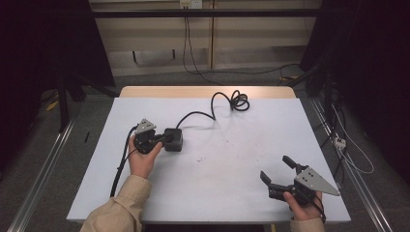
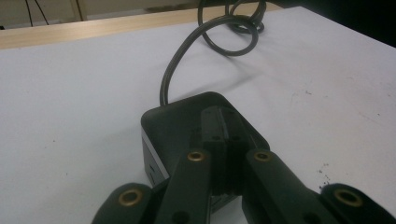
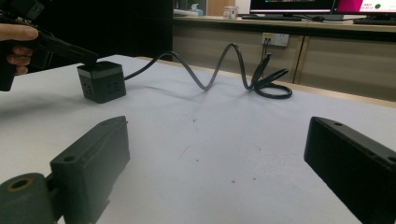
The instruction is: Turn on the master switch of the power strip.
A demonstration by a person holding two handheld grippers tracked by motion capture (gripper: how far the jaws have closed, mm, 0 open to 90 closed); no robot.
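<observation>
**Power cube under the left tongs, right tongs waiting apart**

The power cube (image 1: pixel 173 139), a black block with a grey band and a thick cable (image 1: pixel 212 108) trailing from it, sits on the white tabletop (image 1: pixel 232 164) directly at the tip of the left tongs (image 1: pixel 164 138). In the left gripper view those tongs (image 2: pixel 226 140) are clenched, jaws pressed flat together with nothing between them, and their joined tip rests on the cube's top face (image 2: pixel 187 121). That looks like a push or a press down on the block, to steady or slide it, not a grasp; a closed tip gives a firm single point for that.

The cable loops away from the cube, beyond the left tongs, and ends in a coil (image 1: pixel 239 101) near the far edge, so it lies slack and should not drag.

The right tongs (image 1: pixel 278 169) are released, jaws spread wide and empty. From them the cube (image 3: pixel 100 81) lies well apart, ahead and to the left.
</observation>
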